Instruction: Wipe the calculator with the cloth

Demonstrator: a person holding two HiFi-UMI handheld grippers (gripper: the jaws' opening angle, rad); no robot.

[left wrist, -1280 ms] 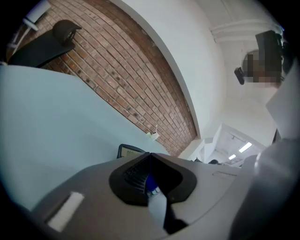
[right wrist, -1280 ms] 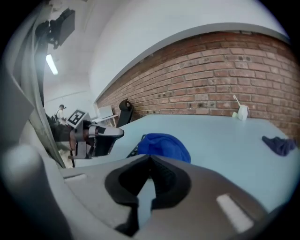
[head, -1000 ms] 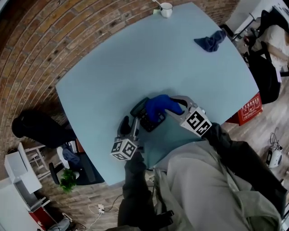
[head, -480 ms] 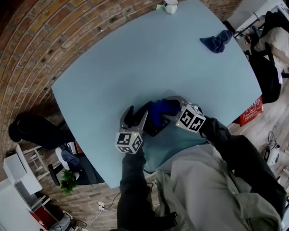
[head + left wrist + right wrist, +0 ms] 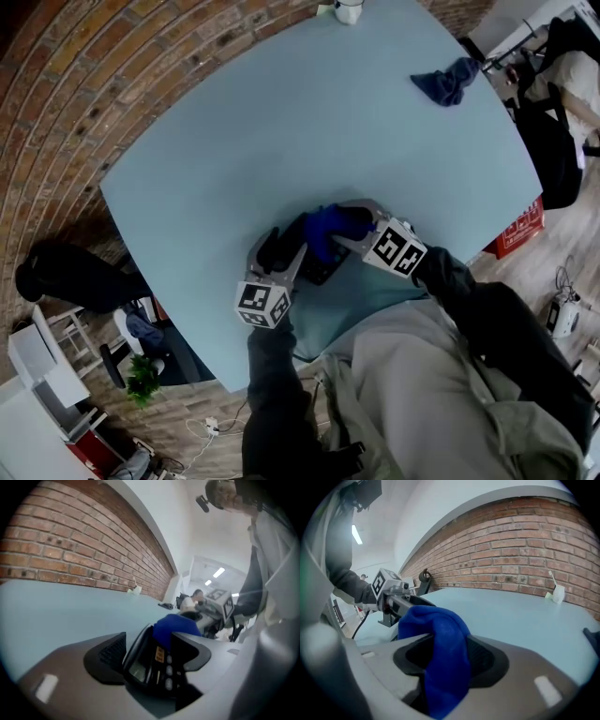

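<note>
A black calculator lies near the front edge of the light blue table. My left gripper is shut on its left end. In the left gripper view the calculator stands tilted between the two pads, display and buttons showing. A bright blue cloth rests on the calculator's far part. My right gripper grips that cloth and its jaws are closing on it. The cloth fills the gap between the right gripper's pads and hangs down. Most of the calculator is hidden under the cloth and the jaws.
A second, dark blue cloth lies bunched at the table's far right. A white mug stands at the far edge. A red box and bags sit on the floor to the right. A brick wall borders the table's left.
My left gripper has slid in from beside the calculator and taken its left end between the jaws. The right gripper has come down with the cloth onto the calculator.
</note>
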